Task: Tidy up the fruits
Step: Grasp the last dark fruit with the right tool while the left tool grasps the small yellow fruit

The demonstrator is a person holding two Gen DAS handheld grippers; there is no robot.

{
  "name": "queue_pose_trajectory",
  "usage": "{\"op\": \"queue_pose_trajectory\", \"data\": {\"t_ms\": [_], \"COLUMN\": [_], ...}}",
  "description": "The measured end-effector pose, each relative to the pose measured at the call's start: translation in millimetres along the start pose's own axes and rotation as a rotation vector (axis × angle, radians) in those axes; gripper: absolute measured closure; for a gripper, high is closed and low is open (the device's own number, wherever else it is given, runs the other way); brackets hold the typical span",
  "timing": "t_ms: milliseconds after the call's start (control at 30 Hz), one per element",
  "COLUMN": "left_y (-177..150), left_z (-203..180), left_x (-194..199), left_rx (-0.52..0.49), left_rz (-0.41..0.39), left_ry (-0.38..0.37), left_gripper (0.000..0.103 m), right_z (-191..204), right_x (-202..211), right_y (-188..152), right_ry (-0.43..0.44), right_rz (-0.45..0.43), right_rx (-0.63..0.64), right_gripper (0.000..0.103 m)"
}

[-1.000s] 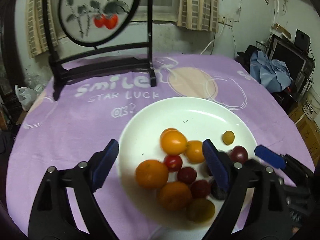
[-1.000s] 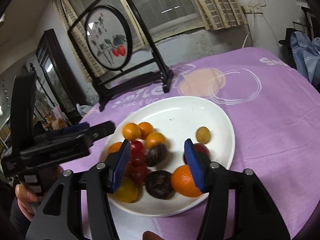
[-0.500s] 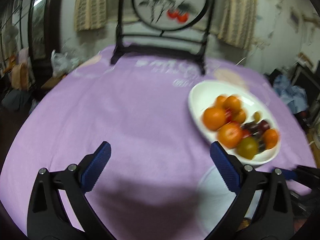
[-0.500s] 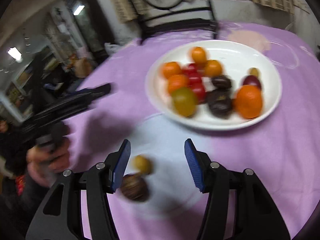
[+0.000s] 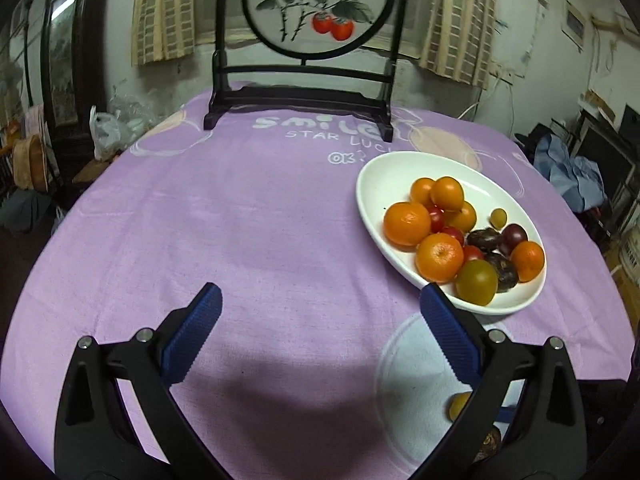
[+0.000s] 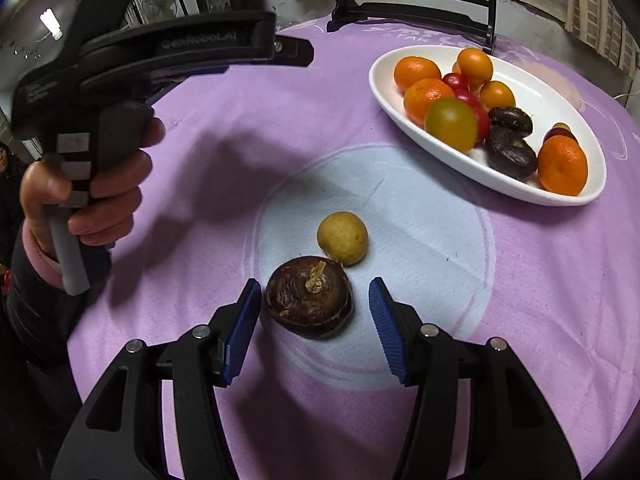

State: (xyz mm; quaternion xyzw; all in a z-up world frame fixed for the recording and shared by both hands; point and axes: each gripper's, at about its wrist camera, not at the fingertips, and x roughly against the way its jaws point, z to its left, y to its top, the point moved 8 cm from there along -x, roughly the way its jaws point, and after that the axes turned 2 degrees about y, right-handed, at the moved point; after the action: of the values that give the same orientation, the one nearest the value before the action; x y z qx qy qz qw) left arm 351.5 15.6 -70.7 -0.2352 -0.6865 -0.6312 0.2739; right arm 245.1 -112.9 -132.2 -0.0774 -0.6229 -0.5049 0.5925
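Note:
A white oval plate (image 6: 560, 96) (image 5: 384, 176) holds several oranges, red tomatoes, dark brown fruits and a green-yellow fruit. On a pale blue circle of the purple cloth lie a dark brown fruit with a stem (image 6: 309, 297) and a small yellow fruit (image 6: 342, 237), touching each other. My right gripper (image 6: 310, 326) is open, its jaws on either side of the brown fruit, not closed on it. My left gripper (image 5: 316, 336) is open and empty over bare cloth, left of the plate. The yellow fruit peeks out behind the left gripper's right finger (image 5: 459, 406).
A black wooden stand with a round painted screen (image 5: 316, 4) stands at the table's far side. The left gripper's body and the hand holding it (image 6: 88, 184) fill the left of the right wrist view. Clutter surrounds the table.
Both grippers have pulled back from above the plate. The right one has swung down to the two loose fruits; the left one has moved left over bare cloth.

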Motion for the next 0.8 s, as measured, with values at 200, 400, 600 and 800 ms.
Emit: {"op": "queue_pose_trajectory", "data": {"t_ms": [200, 400, 600, 800], "left_y": [0, -2, -14, -57], "left_z": [-4, 3, -23, -81], "left_x": [4, -3, -3, 16], "left_rx": [-0.019, 0.013, -0.049, -0.273], "left_rz": [-0.012, 0.020, 0.076, 0.131], "left_ry": [0.002, -0.006, -0.140, -0.328], "left_gripper": [0.002, 0.002, 0.007, 0.036], "right_z": [7, -8, -81, -94], "right_x": [2, 46, 114, 116], "right_y": [-1, 19, 38, 37], "right_ry": [-0.005, 0.145, 0.130, 0.096], "right_rz": [-0.007, -0.126, -0.397, -0.413], "right_rx": [0.041, -0.038, -0.277, -0.321], "right_gripper": [0.059, 0.060, 0.060, 0.060]}}
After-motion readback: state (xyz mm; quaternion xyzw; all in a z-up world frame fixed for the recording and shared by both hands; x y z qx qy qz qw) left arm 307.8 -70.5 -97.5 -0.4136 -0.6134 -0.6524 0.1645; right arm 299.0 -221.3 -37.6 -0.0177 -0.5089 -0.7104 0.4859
